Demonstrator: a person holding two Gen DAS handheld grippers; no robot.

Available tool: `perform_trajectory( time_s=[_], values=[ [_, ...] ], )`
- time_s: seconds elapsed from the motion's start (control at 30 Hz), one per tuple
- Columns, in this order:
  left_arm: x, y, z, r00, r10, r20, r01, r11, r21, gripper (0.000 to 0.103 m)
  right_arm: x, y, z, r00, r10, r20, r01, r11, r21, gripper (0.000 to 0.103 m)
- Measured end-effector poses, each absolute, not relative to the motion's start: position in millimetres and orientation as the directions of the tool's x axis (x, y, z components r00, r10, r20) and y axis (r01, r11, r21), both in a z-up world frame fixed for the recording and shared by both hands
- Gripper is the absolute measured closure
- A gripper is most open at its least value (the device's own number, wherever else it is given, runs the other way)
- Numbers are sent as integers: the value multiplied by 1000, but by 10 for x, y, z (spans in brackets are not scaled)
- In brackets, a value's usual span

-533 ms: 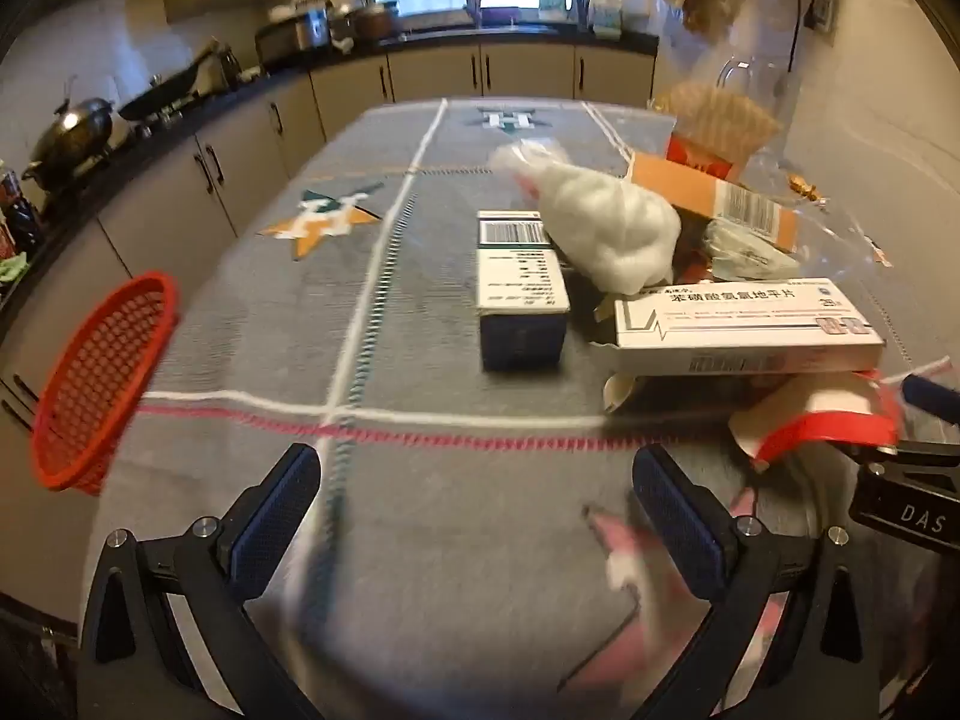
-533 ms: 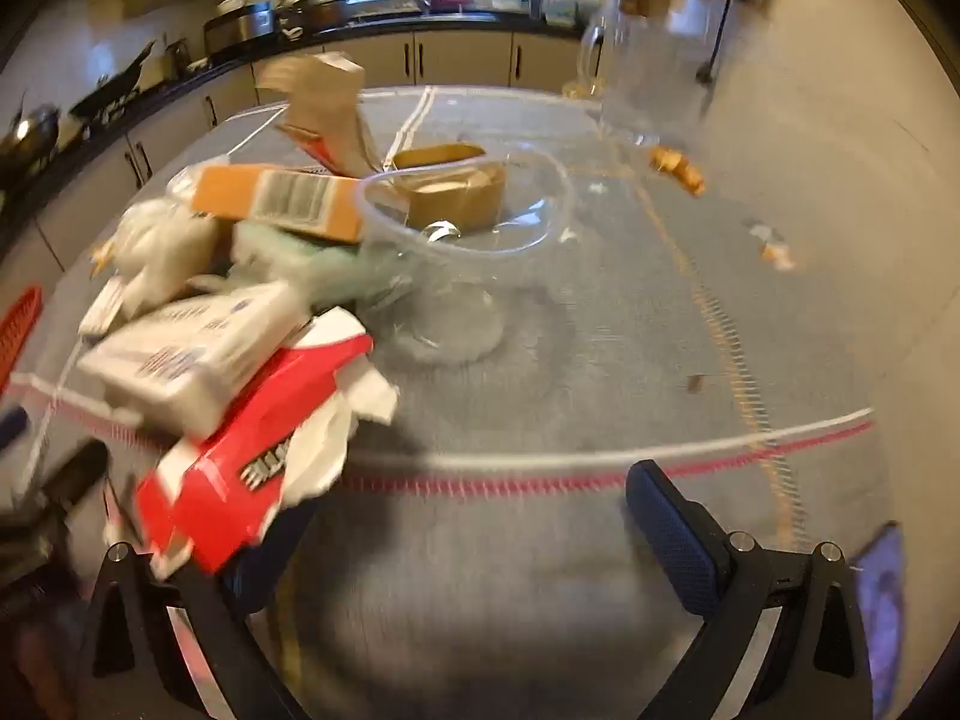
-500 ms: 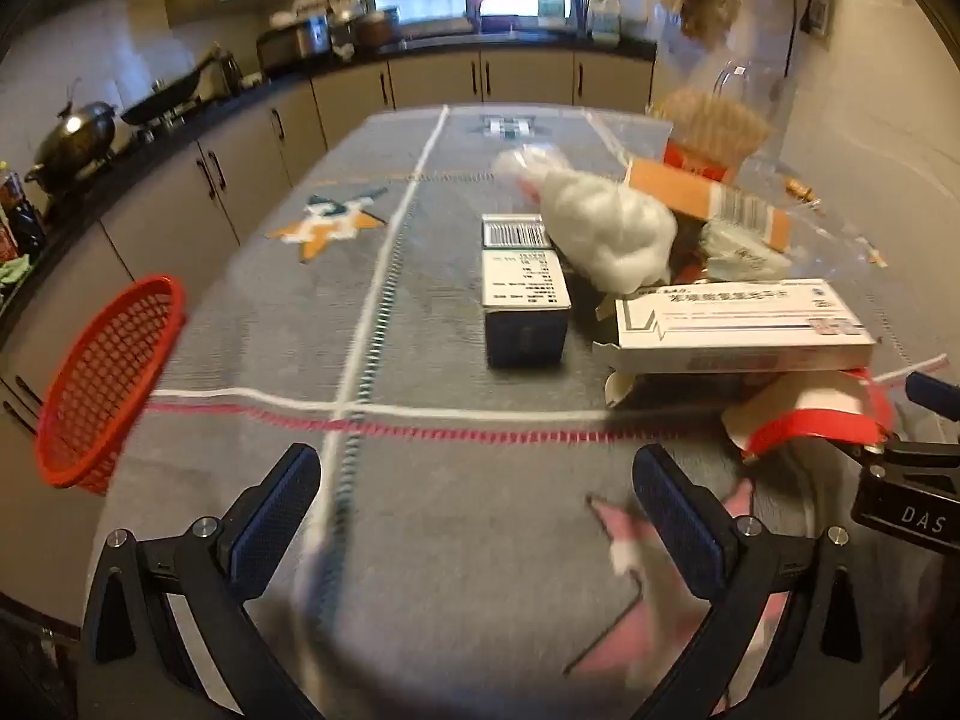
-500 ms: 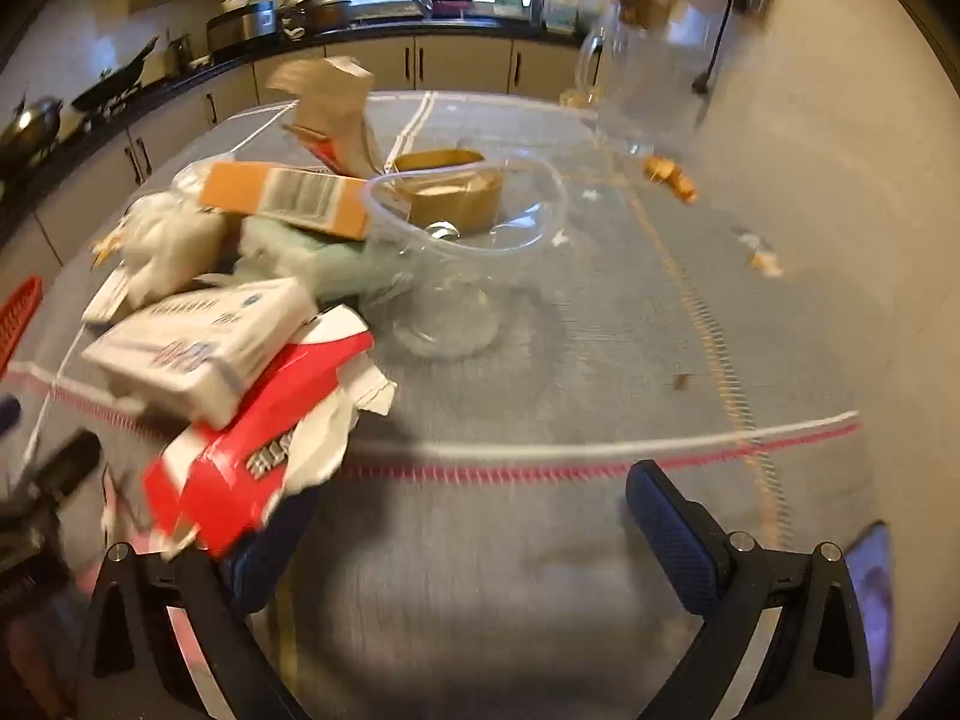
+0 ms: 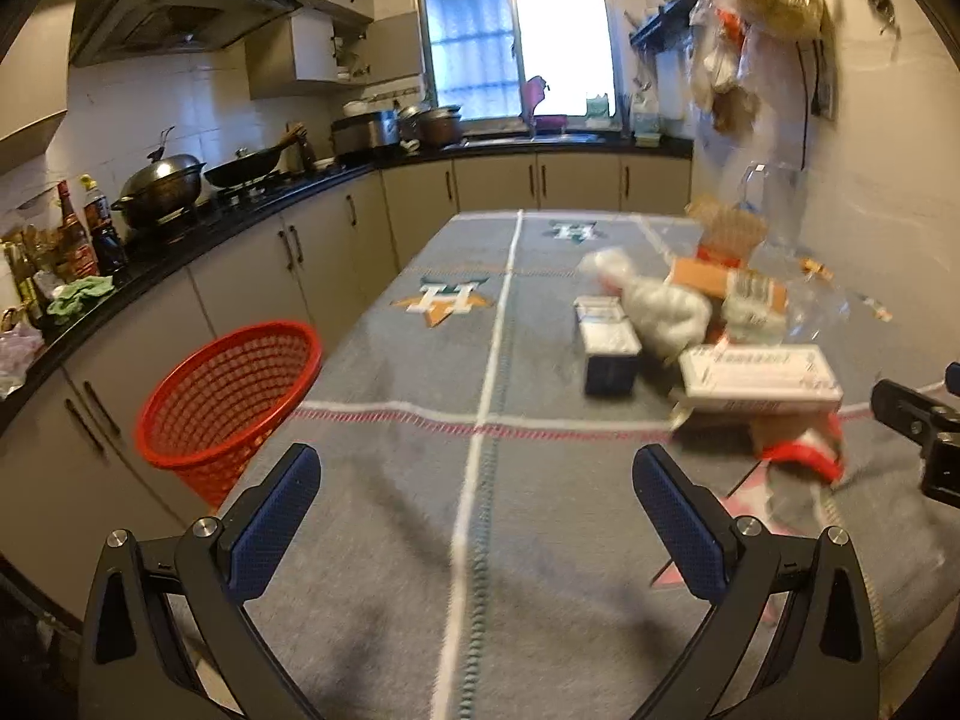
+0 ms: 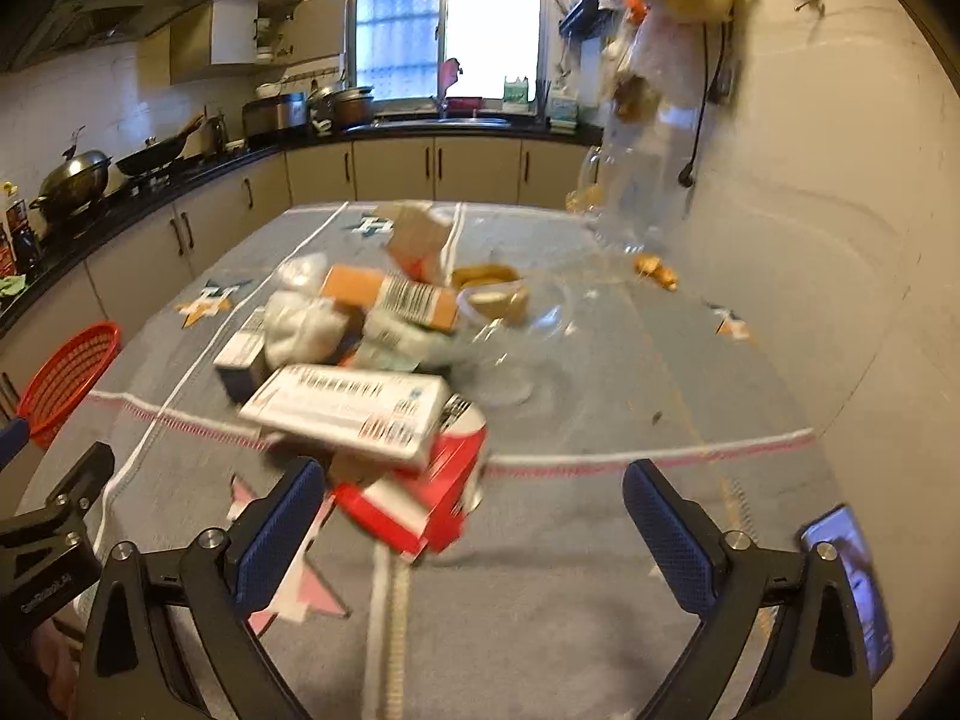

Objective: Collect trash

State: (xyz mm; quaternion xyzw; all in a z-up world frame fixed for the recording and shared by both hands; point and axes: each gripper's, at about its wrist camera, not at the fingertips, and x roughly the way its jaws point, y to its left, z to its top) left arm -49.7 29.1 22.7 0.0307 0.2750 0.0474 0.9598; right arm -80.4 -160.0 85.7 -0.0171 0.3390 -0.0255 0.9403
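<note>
A heap of trash lies on the grey tablecloth: a long white box (image 5: 759, 377) (image 6: 351, 409), a torn red and white pack (image 6: 420, 492) (image 5: 801, 456), a small blue and white box (image 5: 609, 345), a white wad (image 5: 663, 312) (image 6: 303, 324) and an orange box (image 6: 390, 297). A red mesh basket (image 5: 234, 396) (image 6: 66, 378) stands beside the table's left edge. My left gripper (image 5: 477, 516) is open and empty, short of the heap. My right gripper (image 6: 474, 516) is open and empty, its left finger close to the red pack.
A clear plastic bowl (image 6: 516, 324) holding a tape roll stands behind the heap. A phone (image 6: 852, 588) lies at the right front. Kitchen counters with pots run along the left and back; bags hang on the right wall.
Both grippers have tilted up and drawn back, so the kitchen and the whole basket show. The red pack now lies between the right gripper's fingers in view. The jaws stay open.
</note>
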Motion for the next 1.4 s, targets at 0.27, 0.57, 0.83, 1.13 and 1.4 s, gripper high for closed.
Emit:
perform_trajectory(
  time_s=[0.27, 0.57, 0.83, 1.13, 1.4],
  values=[
    [-725, 423, 178, 835, 136, -533, -95, 990, 103, 0, -782, -1599, 652, 749, -49, -660, 4, 998, -70, 14],
    [-820, 421, 196, 822, 143, -551, -88, 988, 125, 0, -791, -1581, 618, 750, -50, -659, -2, 997, -78, 14],
    [-866, 409, 198, 821, 149, -551, -90, 987, 134, 0, -809, -1590, 630, 746, -34, -665, -14, 998, -67, 14],
    [-898, 419, 178, 820, 150, -552, -91, 987, 133, 0, -821, -1566, 618, 741, -34, -670, -20, 997, -73, 14],
    [-903, 421, 158, 817, 149, -557, -88, 987, 134, 0, -820, -1552, 597, 737, -33, -675, -24, 997, -75, 14]
  ],
)
